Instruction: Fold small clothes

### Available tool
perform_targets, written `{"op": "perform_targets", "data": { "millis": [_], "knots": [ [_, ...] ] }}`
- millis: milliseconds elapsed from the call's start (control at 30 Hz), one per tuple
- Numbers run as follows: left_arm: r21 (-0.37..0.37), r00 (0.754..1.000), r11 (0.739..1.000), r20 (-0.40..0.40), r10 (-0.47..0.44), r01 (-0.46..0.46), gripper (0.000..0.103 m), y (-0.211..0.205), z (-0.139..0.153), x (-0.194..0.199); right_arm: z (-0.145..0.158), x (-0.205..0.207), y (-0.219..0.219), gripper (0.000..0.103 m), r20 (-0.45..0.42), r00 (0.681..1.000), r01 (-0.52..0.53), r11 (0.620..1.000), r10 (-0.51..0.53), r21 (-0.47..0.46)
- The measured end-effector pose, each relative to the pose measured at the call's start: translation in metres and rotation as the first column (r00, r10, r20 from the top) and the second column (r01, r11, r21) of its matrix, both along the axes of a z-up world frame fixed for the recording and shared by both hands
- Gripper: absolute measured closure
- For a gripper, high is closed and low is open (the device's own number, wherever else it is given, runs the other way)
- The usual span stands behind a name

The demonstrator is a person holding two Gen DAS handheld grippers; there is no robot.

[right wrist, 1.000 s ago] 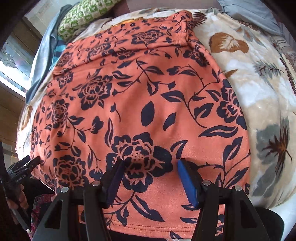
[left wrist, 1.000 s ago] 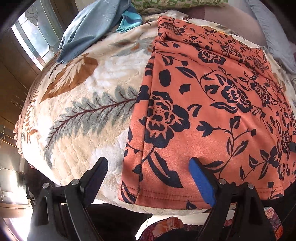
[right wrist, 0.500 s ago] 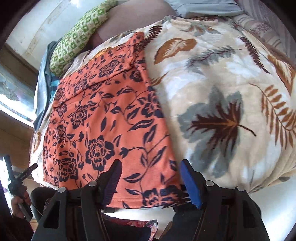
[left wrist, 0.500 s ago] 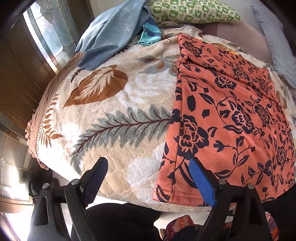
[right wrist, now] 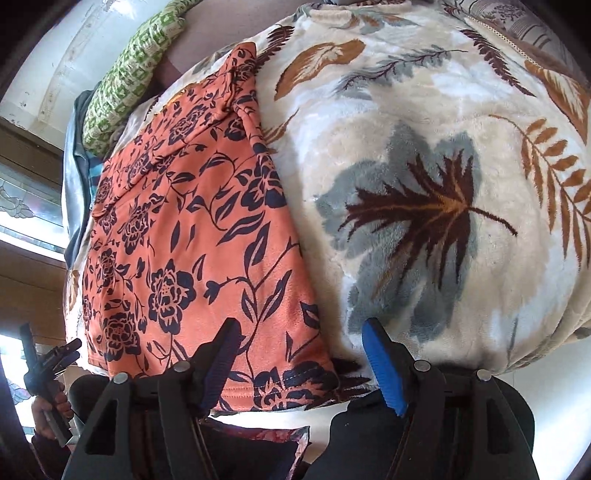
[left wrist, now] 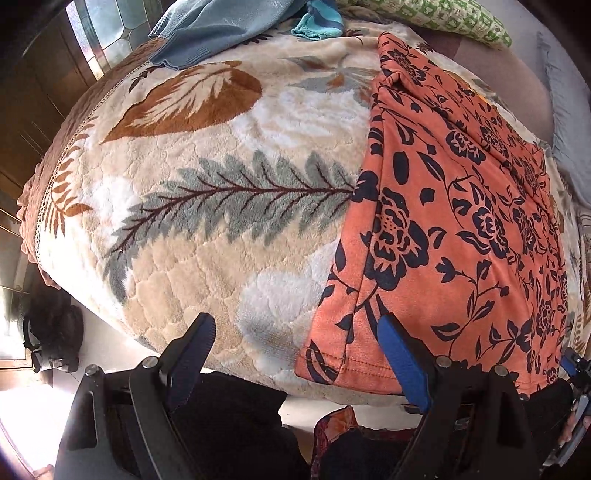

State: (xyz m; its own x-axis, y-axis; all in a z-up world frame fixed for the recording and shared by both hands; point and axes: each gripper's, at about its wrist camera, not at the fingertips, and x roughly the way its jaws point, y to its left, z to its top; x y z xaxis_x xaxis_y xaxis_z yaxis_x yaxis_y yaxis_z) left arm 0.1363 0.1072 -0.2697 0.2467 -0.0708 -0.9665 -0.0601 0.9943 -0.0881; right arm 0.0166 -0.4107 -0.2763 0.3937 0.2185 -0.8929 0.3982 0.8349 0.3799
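Bed: a plush cream blanket (left wrist: 207, 236) printed with brown and grey leaves is spread over the bed and fills most of both wrist views.
Background: a window with patterned glass (left wrist: 99, 40) and dark wood panelling are seen at the far left of the left wrist view.
Orange garment: an orange garment with dark floral print (left wrist: 454, 236) is laid flat on the blanket, already folded lengthwise, with its stitched hem lying at the near edge of the bed and its long sides running away from the cameras.
Far end of bed: a light blue cloth (left wrist: 221, 26) is bunched at the far edge, and a green-and-white patterned pillow (left wrist: 436, 16) is set just beside it, beyond the garment.
Left tongs: the left tongs (left wrist: 295, 354) are held spread wide and empty above the near left corner of the garment; the black finger is over bare blanket and the blue finger (left wrist: 400, 363) over the orange cloth near the hem.
Right tongs: the right tongs (right wrist: 301, 360) are likewise spread and gripping nothing, straddling the near right corner of the garment, the blue finger (right wrist: 382, 365) being over the blanket.
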Motion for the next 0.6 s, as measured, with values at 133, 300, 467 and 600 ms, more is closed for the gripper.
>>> {"op": "perform_targets", "data": {
  "millis": [133, 300, 467, 600],
  "knots": [
    [-0.062, 1.0, 0.998, 0.008, -0.021, 0.022, 0.014, -0.003, -0.008, 0.001, 0.0, -0.002, -0.002, 0.032, -0.001, 1.0, 0.012, 1.0, -0.012, 0.009],
    [-0.036, 0.998, 0.998, 0.031, -0.055, 0.056, 0.037, -0.012, -0.014, -0.001, -0.001, -0.007, -0.006, 0.032, -0.001, 0.999, 0.035, 0.999, -0.035, 0.028],
    [-0.073, 0.995, 0.994, 0.046, -0.083, 0.087, 0.071, -0.015, -0.008, -0.003, 0.002, -0.007, -0.007, 0.032, 0.001, 0.999, 0.043, 0.998, -0.044, 0.035],
    [-0.081, 0.994, 0.991, 0.039, -0.1, 0.103, 0.046, -0.025, -0.009, -0.001, 0.002, -0.007, -0.008, 0.032, -0.003, 0.999, 0.05, 0.998, -0.05, 0.036]
  ]
}}
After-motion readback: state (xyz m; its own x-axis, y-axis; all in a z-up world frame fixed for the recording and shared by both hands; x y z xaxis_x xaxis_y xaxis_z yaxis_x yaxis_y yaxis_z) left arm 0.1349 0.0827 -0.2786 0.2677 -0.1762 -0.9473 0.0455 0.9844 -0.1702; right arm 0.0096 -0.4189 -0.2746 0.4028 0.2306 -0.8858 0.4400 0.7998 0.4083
